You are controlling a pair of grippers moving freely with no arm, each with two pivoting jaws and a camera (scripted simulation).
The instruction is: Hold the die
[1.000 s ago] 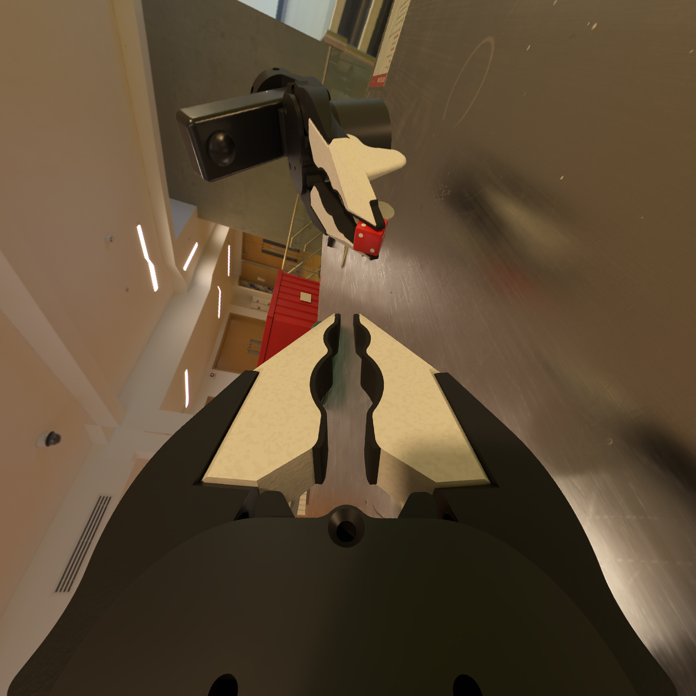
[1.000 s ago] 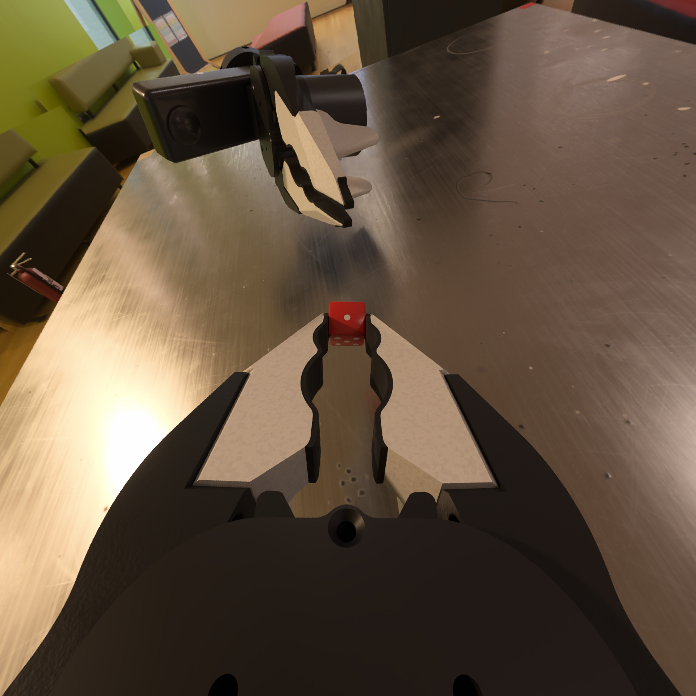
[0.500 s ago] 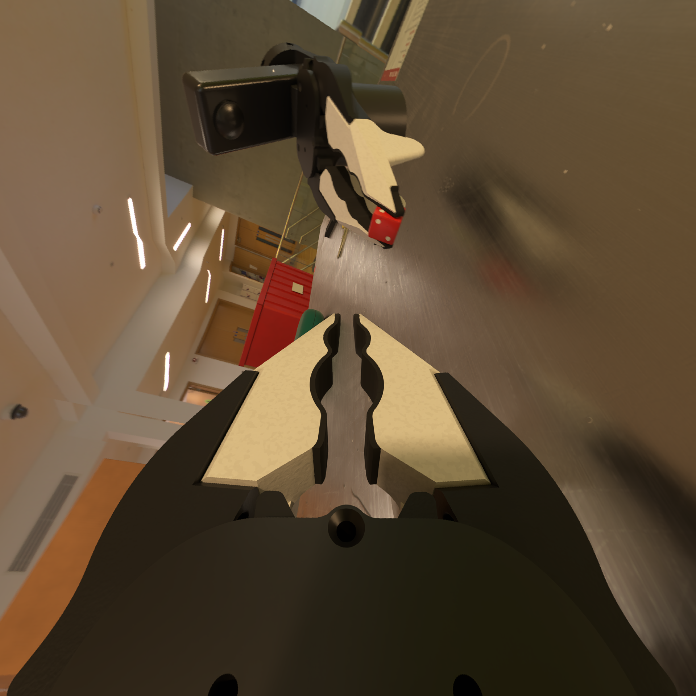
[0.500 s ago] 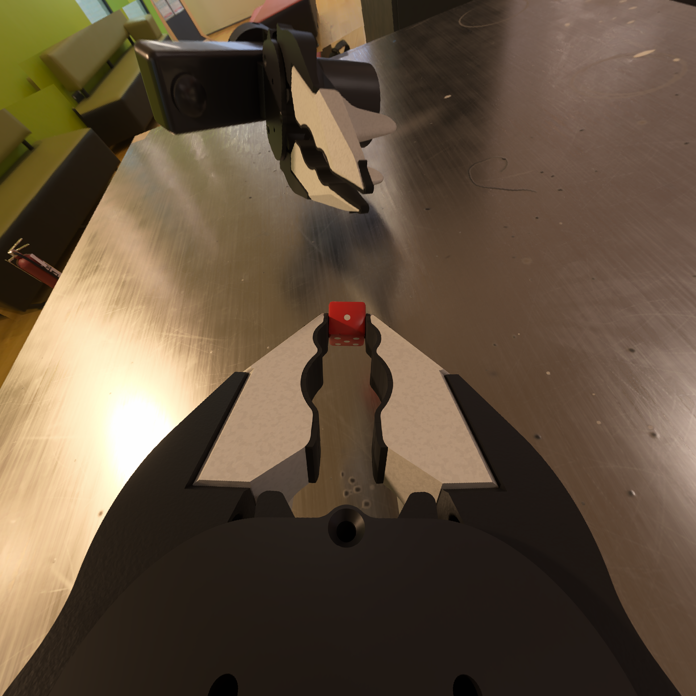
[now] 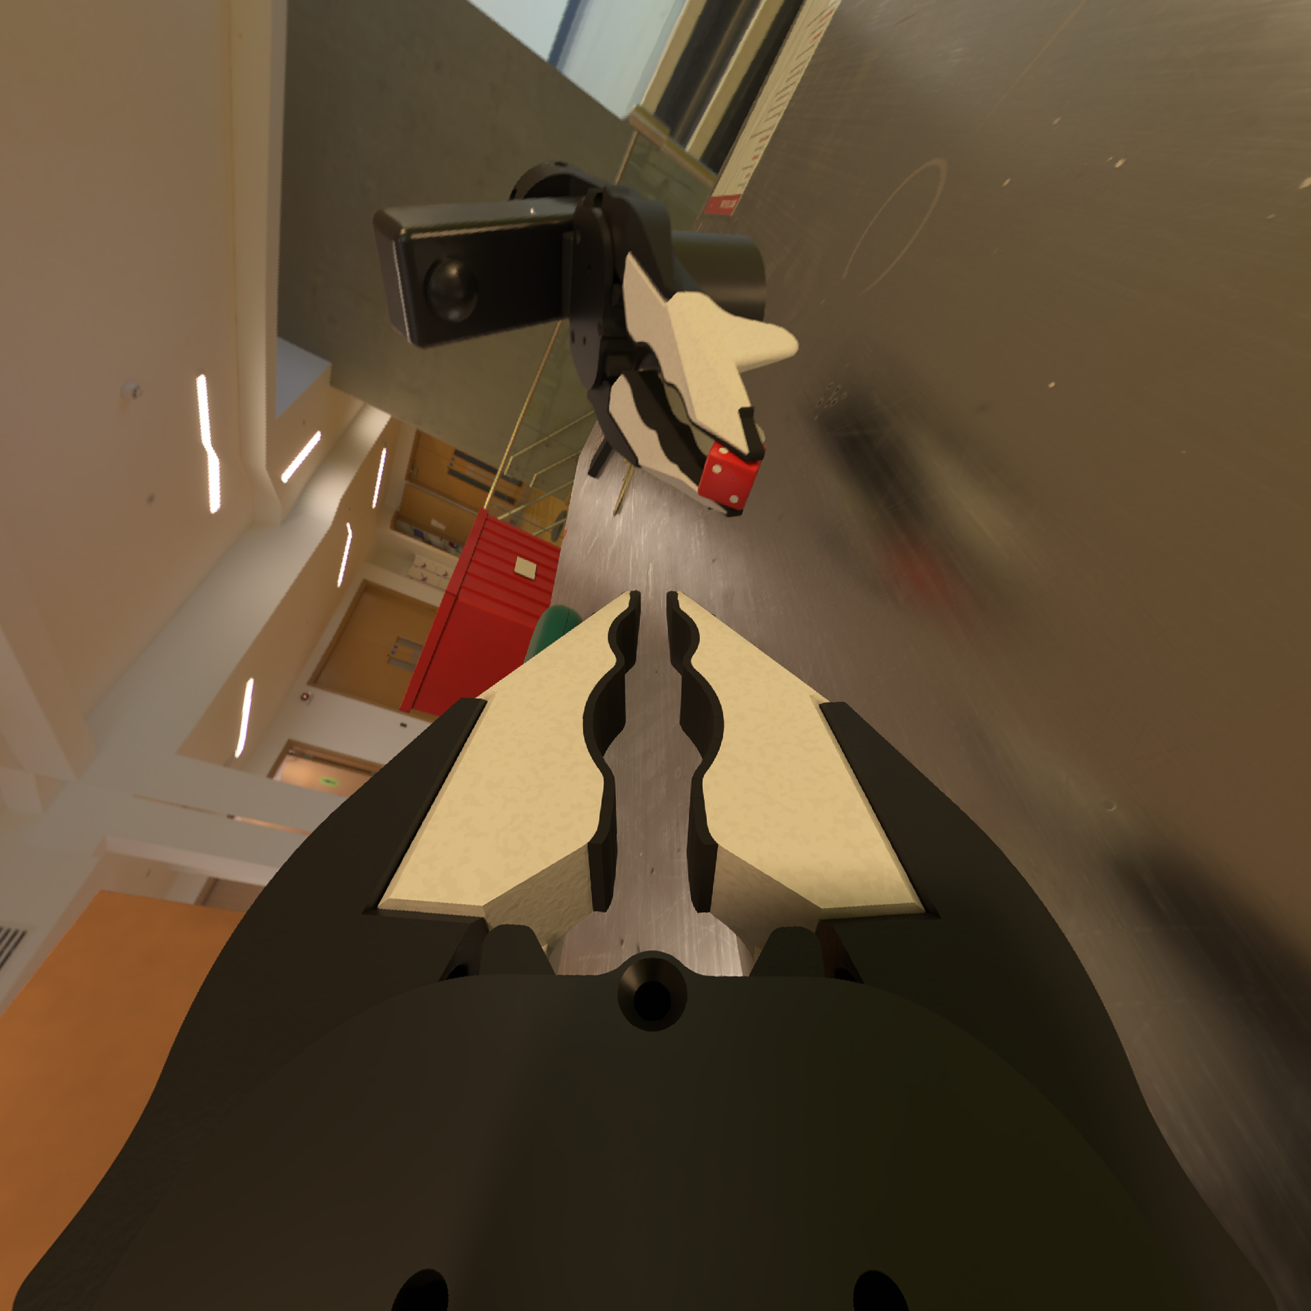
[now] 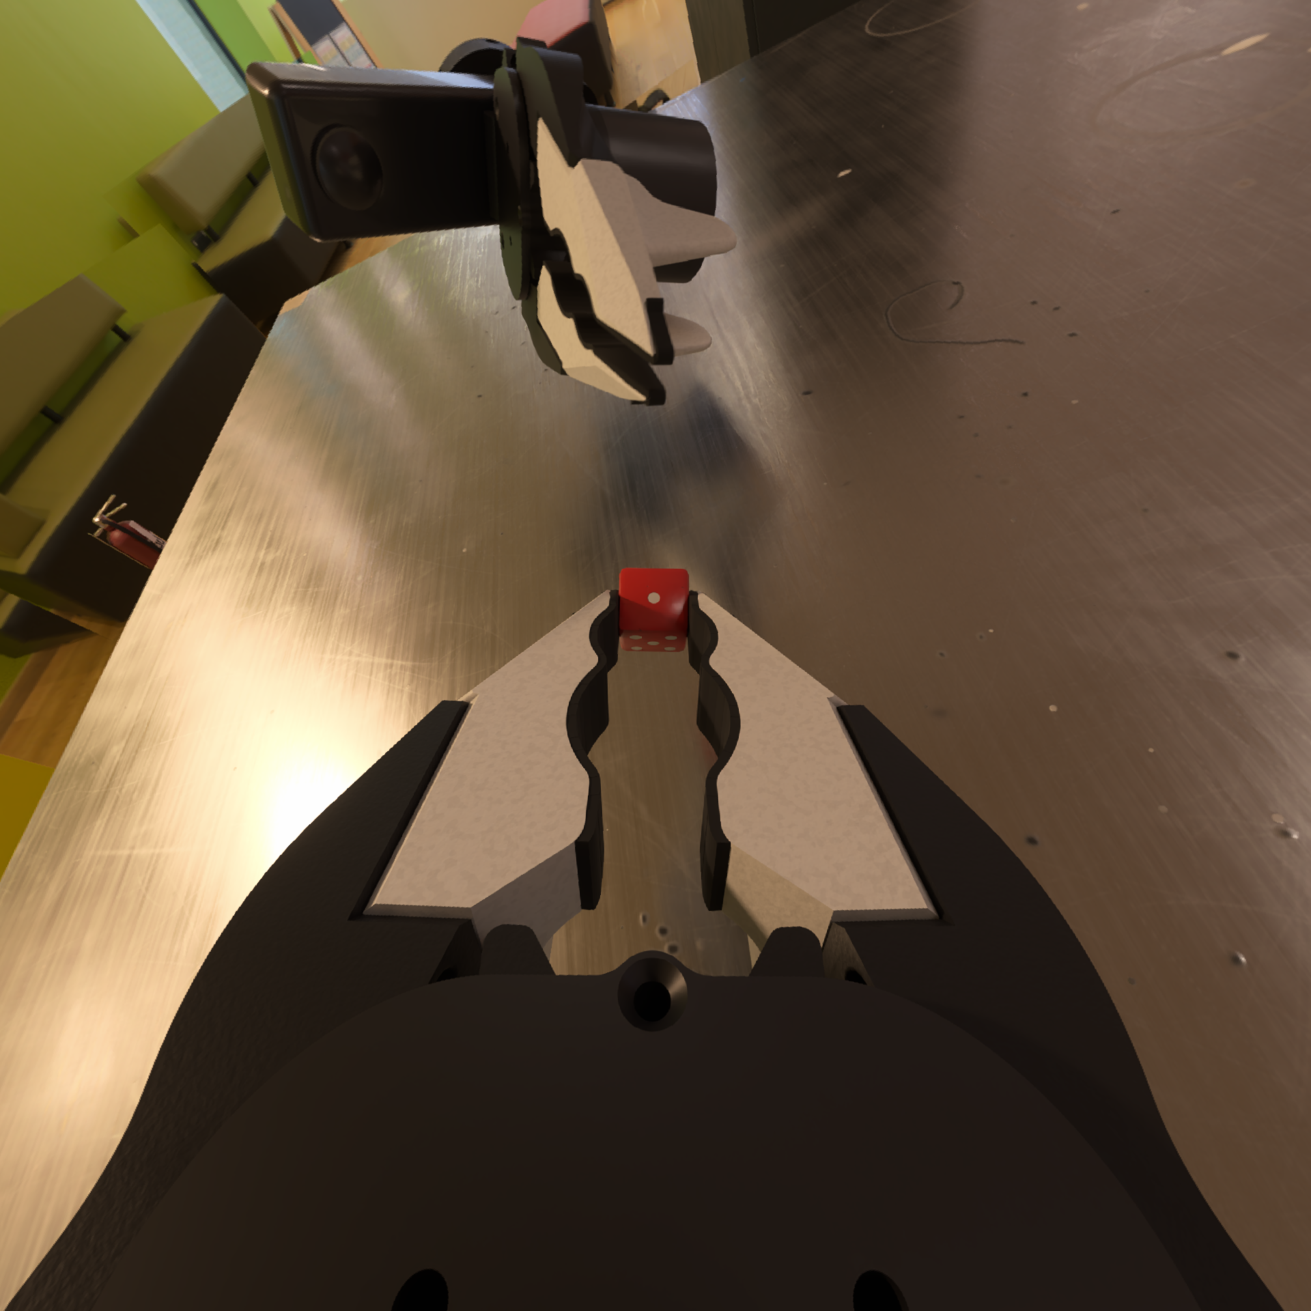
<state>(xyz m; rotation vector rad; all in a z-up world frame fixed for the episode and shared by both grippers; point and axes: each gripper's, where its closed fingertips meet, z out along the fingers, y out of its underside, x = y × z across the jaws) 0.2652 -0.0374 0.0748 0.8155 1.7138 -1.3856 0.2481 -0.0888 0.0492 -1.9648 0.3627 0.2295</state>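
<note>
A small red die with white pips is pinched between the fingertips of my right gripper, held above the brushed metal table. In the left wrist view the right gripper shows ahead and above, with the die at its tips. My left gripper has its jaws nearly together with only a thin slit, and holds nothing. It also shows in the right wrist view, turned on its side, ahead of the die and apart from it.
The table is scratched and speckled. Olive benches stand past its left edge, one with a small red object on it. A red cabinet stands in the room beyond the table's end.
The two grippers have drawn closer together; each looks larger in the other's view. The die stays in the right gripper's tips. The left jaws are unchanged.
</note>
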